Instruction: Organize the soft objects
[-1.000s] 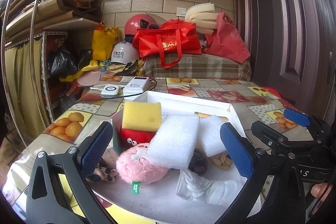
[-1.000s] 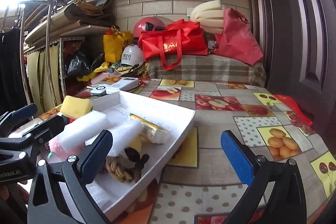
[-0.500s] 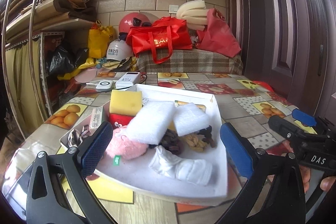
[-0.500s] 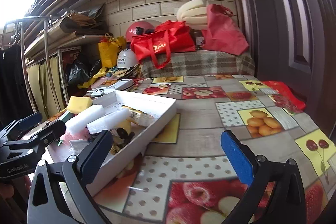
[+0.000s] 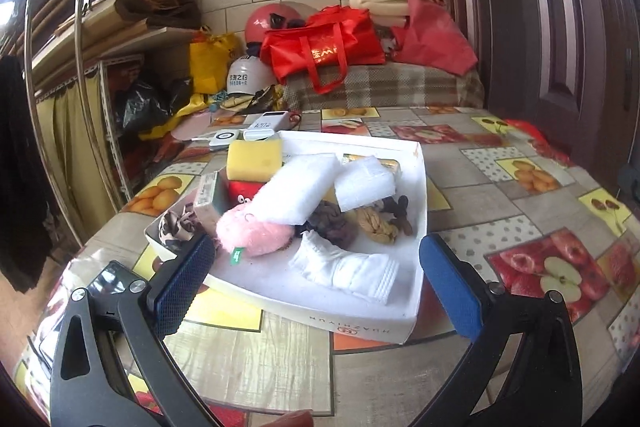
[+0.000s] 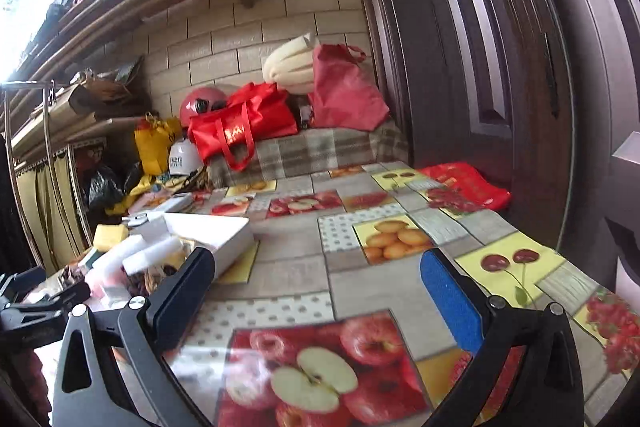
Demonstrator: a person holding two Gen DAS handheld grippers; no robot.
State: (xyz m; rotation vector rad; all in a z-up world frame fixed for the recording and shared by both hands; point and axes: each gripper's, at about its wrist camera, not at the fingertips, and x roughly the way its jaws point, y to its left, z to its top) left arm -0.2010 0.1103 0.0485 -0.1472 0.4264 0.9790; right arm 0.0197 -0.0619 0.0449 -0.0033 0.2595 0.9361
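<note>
Soft things fill a white box that sits on a table with a fruit-picture cloth. In the box, a yellow sponge rests at the far left on top of a red toy. Two white foam blocks lie across the middle, one long and one shorter beside it. A fluffy pink toy lies under the end of the long block, close to the near edge. A white sock lies at the front of the box. A brown knot and a tan rope knot sit between the sock and the foam.

The left tongs hang over the near edge of the box with their blue pads wide apart, holding nothing. The right tongs are off to the right of the box, above the bare cloth, also spread wide and holding nothing. A red bag and helmets sit behind the table.
</note>
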